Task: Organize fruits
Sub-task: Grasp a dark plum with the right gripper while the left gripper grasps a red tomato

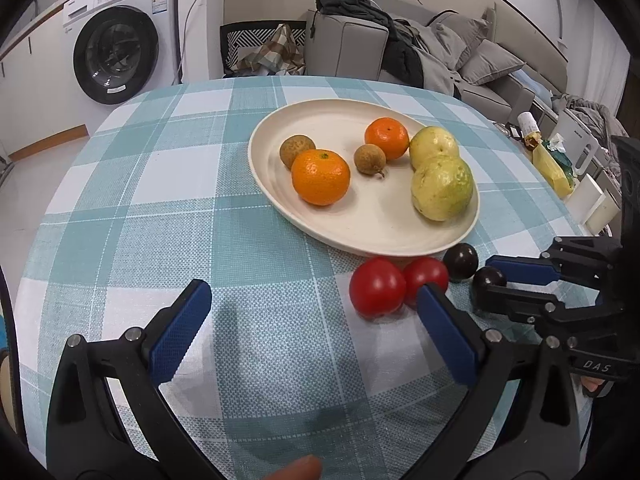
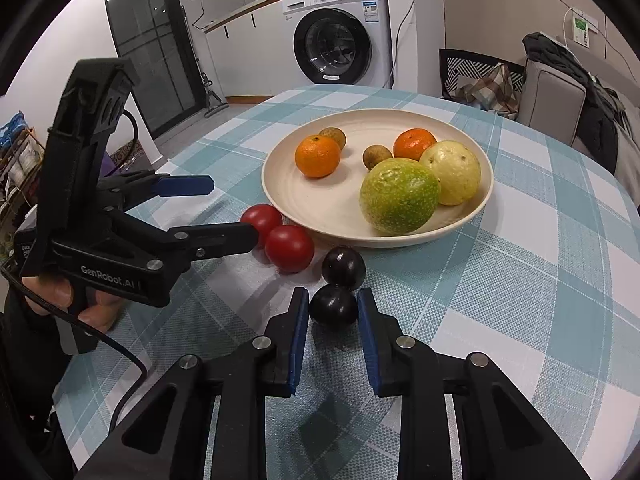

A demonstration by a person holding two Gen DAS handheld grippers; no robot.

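Note:
A cream plate (image 1: 384, 232) (image 2: 320, 208) holds two oranges (image 1: 320, 176), two small brown fruits (image 1: 370, 158) and two green-yellow guavas (image 1: 442, 188) (image 2: 398, 196). In front of it on the cloth lie two red tomatoes (image 1: 376, 286) (image 2: 289, 248) and two dark plums (image 1: 461, 261) (image 2: 344, 268). My right gripper (image 2: 333, 304) (image 1: 490, 276) has its blue pads on both sides of the nearer plum (image 2: 334, 306) (image 1: 489, 278), which rests on the cloth. My left gripper (image 1: 312, 296) (image 2: 230, 210) is open and empty, to the left of the tomatoes.
A round table with a teal-and-white checked cloth (image 1: 180, 208) (image 2: 540, 260). Behind it are a washing machine (image 1: 116, 36) (image 2: 340, 40), a chair (image 1: 260, 46) and a grey sofa with clothes (image 1: 420, 48). Clutter stands off the table's right edge (image 1: 552, 160).

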